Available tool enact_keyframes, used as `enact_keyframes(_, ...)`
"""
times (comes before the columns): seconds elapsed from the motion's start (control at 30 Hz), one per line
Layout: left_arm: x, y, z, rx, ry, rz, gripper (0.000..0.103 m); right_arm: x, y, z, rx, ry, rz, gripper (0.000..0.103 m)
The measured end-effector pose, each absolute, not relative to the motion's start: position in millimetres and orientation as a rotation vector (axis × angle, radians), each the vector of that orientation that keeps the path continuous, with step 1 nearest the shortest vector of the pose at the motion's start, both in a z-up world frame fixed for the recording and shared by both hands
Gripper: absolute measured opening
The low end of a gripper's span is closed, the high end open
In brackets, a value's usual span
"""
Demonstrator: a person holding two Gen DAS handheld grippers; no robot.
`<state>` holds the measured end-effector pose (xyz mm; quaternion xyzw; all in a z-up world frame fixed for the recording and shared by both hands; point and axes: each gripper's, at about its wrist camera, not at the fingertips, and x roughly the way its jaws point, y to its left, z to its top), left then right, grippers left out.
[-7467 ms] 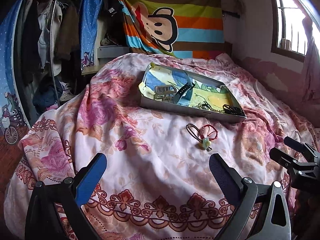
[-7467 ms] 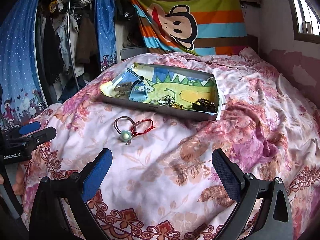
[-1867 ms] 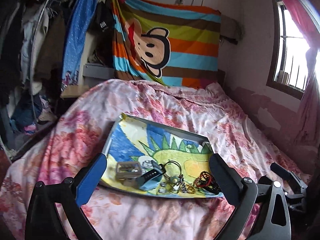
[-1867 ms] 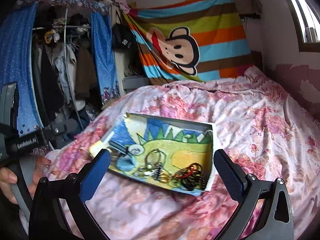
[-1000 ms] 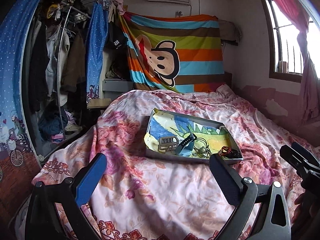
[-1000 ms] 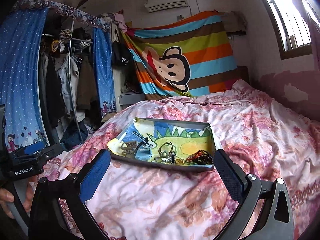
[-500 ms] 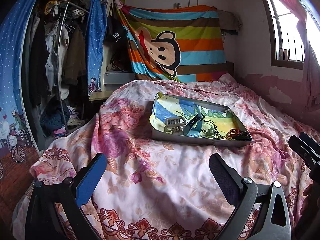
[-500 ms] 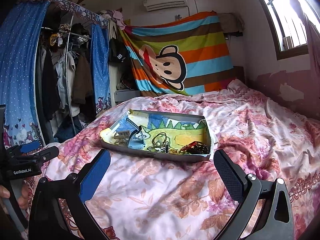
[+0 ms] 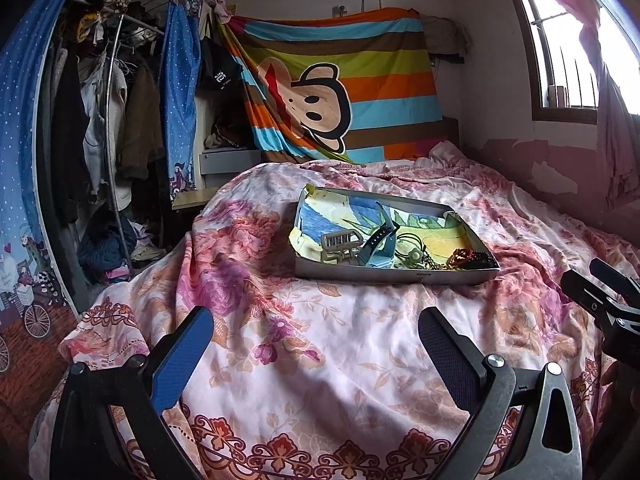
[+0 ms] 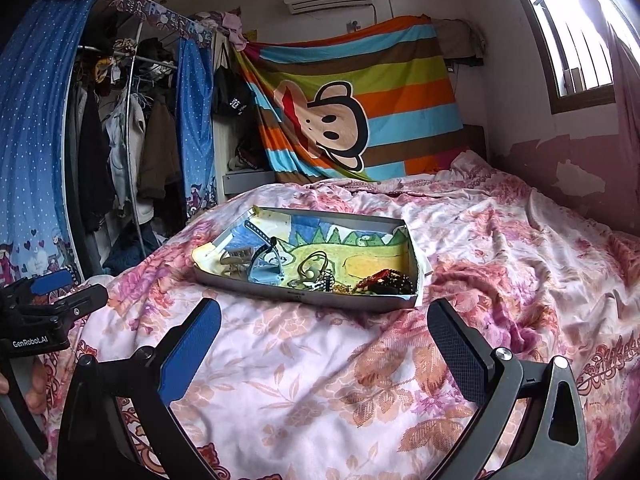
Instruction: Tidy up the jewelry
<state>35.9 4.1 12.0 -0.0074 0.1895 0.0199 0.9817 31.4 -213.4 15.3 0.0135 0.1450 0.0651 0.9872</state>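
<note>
A shallow grey tray [image 9: 394,275] [image 10: 304,296] lined with a dinosaur drawing sits on the floral bedspread. Inside it lie a beige hair claw [image 9: 340,242] [image 10: 236,260], a blue watch strap [image 9: 378,244] [image 10: 266,260], hair ties with a pale bead [image 9: 414,254] [image 10: 312,270], and dark red beaded bracelets [image 9: 468,258] [image 10: 386,280]. My left gripper [image 9: 316,354] is open and empty, low over the bed, well short of the tray. My right gripper [image 10: 324,346] is open and empty, also short of the tray.
The pink floral bedspread [image 9: 320,340] covers the whole bed. A clothes rack with hanging garments [image 9: 104,128] stands at the left. A striped monkey blanket [image 9: 332,88] hangs on the back wall. A window [image 9: 560,40] is at the right.
Both grippers have drawn back from the tray and dropped lower over the bed. The hair ties and red string that lay on the bedspread are now inside the tray.
</note>
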Motion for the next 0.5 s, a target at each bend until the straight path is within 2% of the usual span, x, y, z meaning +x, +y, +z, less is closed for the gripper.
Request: enact_keyframes(0.5,35.8,3.9,11.7,-0.016,0.383,0.039,0.103,32.0,-212.9,14.1,0.025,0.294,0.130,0.101)
